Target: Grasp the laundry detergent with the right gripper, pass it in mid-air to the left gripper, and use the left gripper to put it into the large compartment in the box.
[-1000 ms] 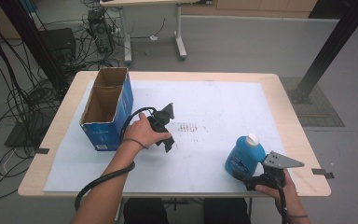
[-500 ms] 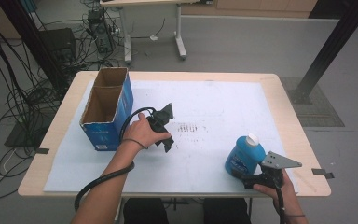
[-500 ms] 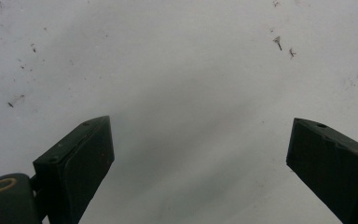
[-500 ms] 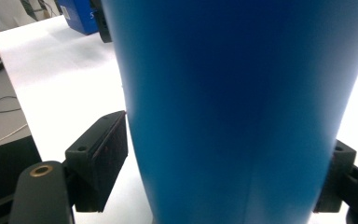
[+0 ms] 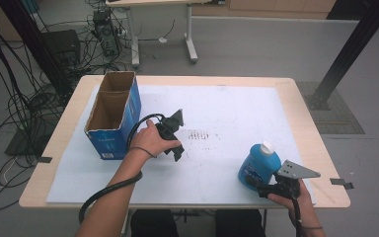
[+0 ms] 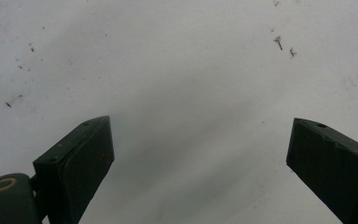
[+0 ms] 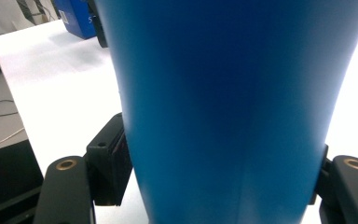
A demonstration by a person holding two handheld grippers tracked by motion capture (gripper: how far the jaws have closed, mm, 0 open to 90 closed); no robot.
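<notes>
Two handheld black grippers: left gripper (image 5: pixel 170 132) with thick black cable looping below the bare forearm; right gripper (image 5: pixel 271 190) topped by grey three-cornered plate with small holes; brass-ringed screw holes beside square black jaws.

A lab or test workspace is indicated. A light wooden table (image 5: pixel 316 148) covered by a white sheet (image 5: pixel 227 108) is set on a bare grey concrete floor (image 5: pixel 276 44). Tangled black cables (image 5: pixel 24 98) and dark electronic equipment (image 5: pixel 101 32) are seen at the left; a black metal frame post (image 5: pixel 350 49) is seen at the right.
</notes>
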